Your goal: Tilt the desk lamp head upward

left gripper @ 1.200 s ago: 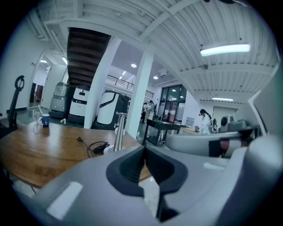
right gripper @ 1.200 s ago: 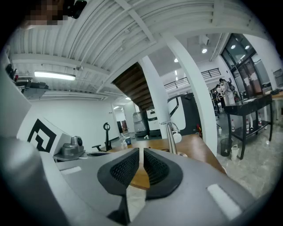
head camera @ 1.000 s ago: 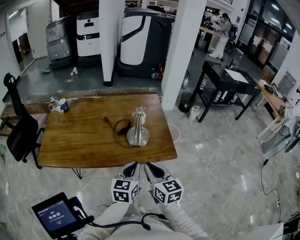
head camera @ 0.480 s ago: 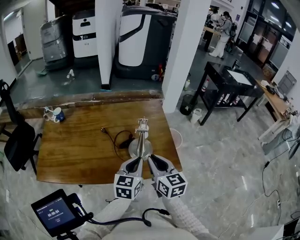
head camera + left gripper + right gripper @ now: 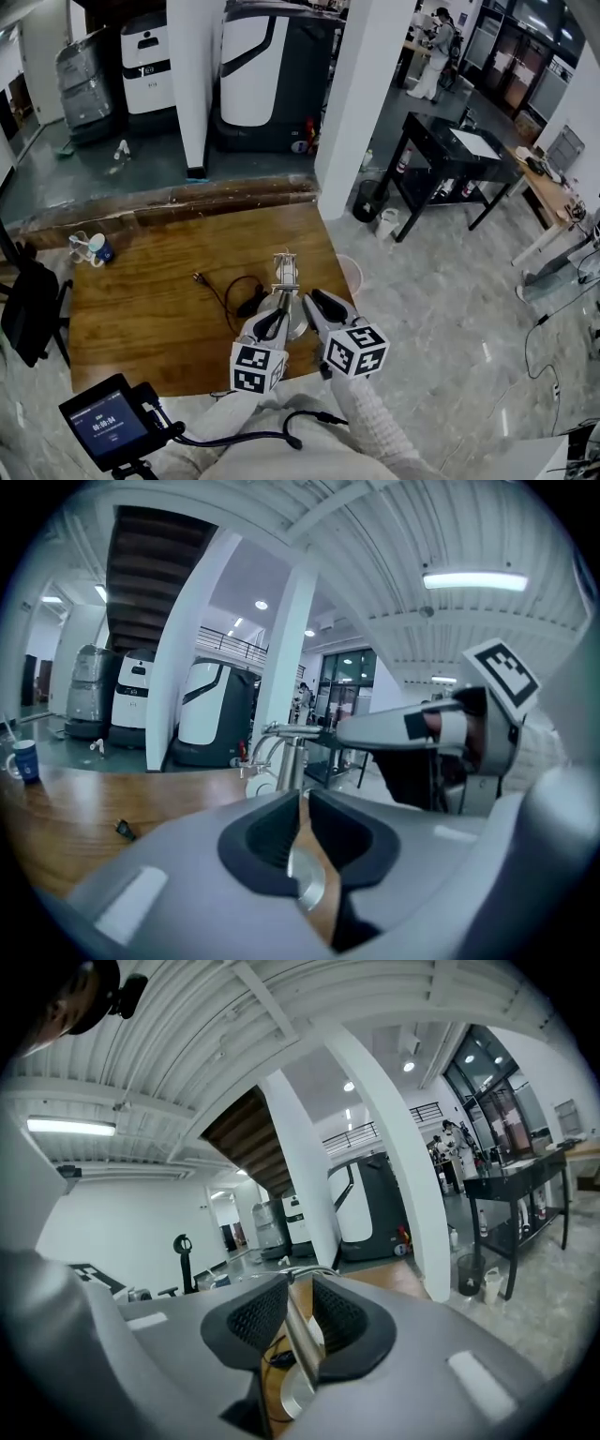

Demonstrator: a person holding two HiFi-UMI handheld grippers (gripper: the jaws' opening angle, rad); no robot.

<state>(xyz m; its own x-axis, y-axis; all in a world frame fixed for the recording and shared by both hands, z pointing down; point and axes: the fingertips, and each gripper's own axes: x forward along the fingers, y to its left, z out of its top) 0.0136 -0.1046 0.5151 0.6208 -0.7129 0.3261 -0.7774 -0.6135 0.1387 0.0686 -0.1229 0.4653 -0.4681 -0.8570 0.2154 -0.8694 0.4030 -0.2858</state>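
from my head view i see the brown table [image 5: 141, 309] with the silver lamp [image 5: 284, 272] standing near its right edge, and a black cord [image 5: 234, 298] lies curled just beside it. the left gripper [image 5: 273, 322] and the right gripper [image 5: 315, 299] both sit low by the lamp. a cup [image 5: 94, 249] stands far off at the table's left end. in my left gripper view the jaws are only a tiny crack apart and are opening, with nothing between them, and the lamp [image 5: 286, 752] stands just ahead. in my right gripper view the jaws are opening too, and the lamp's shiny pole [image 5: 298, 1330] shows in the gap, but the pads are not squeezing it.
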